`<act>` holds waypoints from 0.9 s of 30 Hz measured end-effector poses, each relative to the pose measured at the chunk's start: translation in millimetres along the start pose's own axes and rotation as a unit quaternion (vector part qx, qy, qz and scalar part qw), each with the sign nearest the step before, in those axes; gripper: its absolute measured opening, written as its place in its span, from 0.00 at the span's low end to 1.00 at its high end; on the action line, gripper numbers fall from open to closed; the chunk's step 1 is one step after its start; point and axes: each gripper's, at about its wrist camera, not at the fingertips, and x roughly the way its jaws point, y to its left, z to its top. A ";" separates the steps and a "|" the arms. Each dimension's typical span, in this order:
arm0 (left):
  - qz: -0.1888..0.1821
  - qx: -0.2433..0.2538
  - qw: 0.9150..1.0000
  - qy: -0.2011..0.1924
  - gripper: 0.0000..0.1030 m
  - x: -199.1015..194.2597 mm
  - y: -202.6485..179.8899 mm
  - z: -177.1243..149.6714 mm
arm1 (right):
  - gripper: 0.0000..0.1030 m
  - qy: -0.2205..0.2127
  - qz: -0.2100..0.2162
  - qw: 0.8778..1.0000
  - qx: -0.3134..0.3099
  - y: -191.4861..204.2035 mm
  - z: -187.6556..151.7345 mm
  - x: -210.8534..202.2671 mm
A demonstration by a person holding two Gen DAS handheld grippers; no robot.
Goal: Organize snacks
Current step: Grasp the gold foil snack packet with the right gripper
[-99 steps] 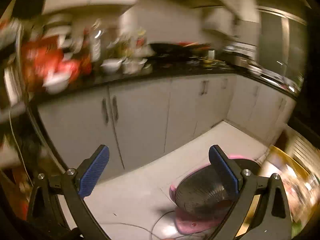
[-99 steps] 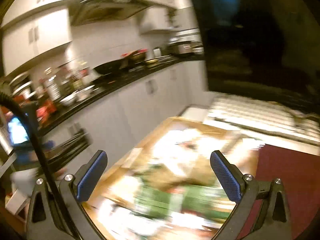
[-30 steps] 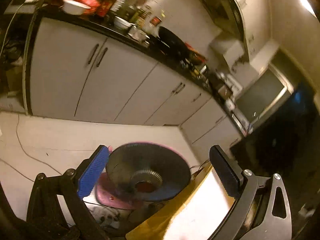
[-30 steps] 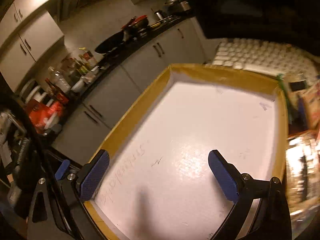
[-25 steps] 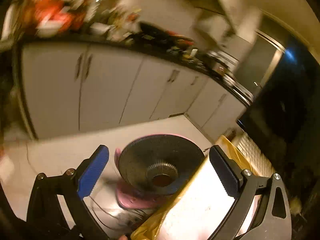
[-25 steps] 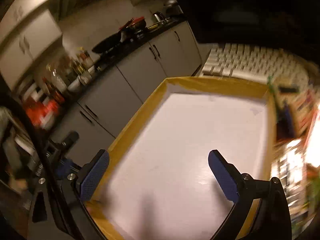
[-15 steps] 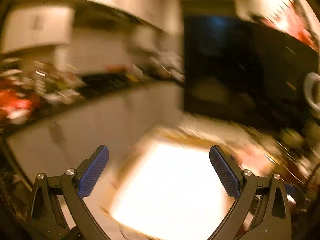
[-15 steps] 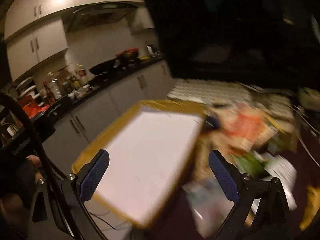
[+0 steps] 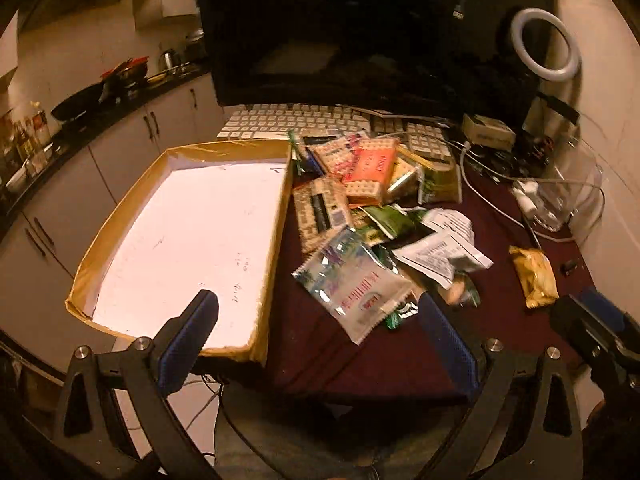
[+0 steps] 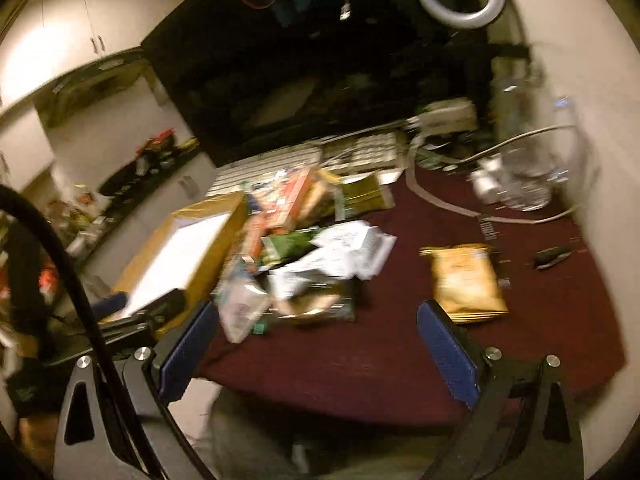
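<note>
Status: sorting not begun, judging by the layout. The tray (image 9: 276,216), a shallow box with tan walls and a white floor, sits at the left of the dark red surface (image 9: 360,360) and holds nothing. All snacks remain outside it.

Snack pile (image 9: 372,216): heaped just right of the tray's right wall, some packets touching it. It includes an orange cracker pack (image 9: 370,170) toward the far side, green packets mid-heap, white crumpled packets, and a clear-and-white packet (image 9: 352,284) nearest the viewer. A yellow packet (image 9: 534,278) lies alone, well apart to the right.

Left gripper (image 9: 320,340): jaws wide, holding nothing, hovering over the near edge of the surface. The clear-and-white packet lies just beyond, between the two jaws' lines.

Right gripper (image 10: 320,344): jaws wide, empty. The right wrist view is blurred; the yellow packet (image 10: 466,280) sits just past the right jaw, the pile's near end just past the left jaw.

Remaining: the whole pile and the stray packet are still to be moved.

Clutter at the far side: a keyboard (image 9: 292,122) and cables.
</note>
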 end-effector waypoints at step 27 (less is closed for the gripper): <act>-0.067 0.021 0.997 0.038 0.73 13.0 -12.1 -12.0 | 0.74 0.029 0.018 0.999 0.015 -12.6 -11.1 5.6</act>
